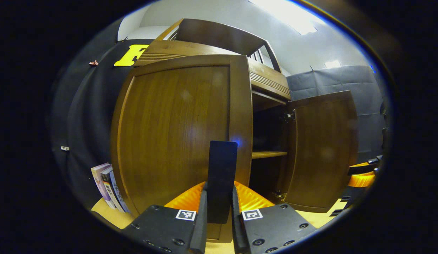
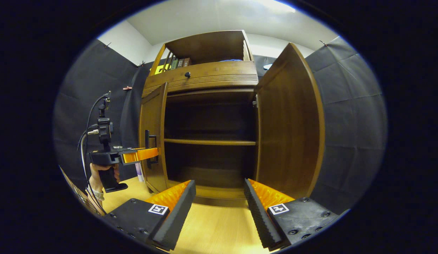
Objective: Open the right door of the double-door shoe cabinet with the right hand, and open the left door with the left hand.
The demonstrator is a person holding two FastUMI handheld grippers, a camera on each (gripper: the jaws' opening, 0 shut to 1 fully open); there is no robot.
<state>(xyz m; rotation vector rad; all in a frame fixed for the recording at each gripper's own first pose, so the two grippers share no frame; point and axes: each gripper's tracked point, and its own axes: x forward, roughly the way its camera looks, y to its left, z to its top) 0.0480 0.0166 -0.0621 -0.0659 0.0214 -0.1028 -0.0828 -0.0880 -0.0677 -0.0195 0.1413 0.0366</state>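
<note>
While clamped, handle [image 1: 222, 176] within left claw [image 1: 220, 225]

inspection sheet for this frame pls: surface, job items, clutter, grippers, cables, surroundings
Surface: light wooden floor in front of the cabinet, bare where seen.
Job's things: shoe cabinet; right door swung wide open; left door partly open, its black handle between the left gripper's fingers; inner shelf looks bare.
Clutter: books standing on the floor left of the cabinet; more books in the top compartment.
Grippers: left gripper shut on the handle; right gripper open, holding nothing, facing the open interior.
Cables: cables run along the left gripper's rig.
Surroundings: black cloth walls, white ceiling.
</note>
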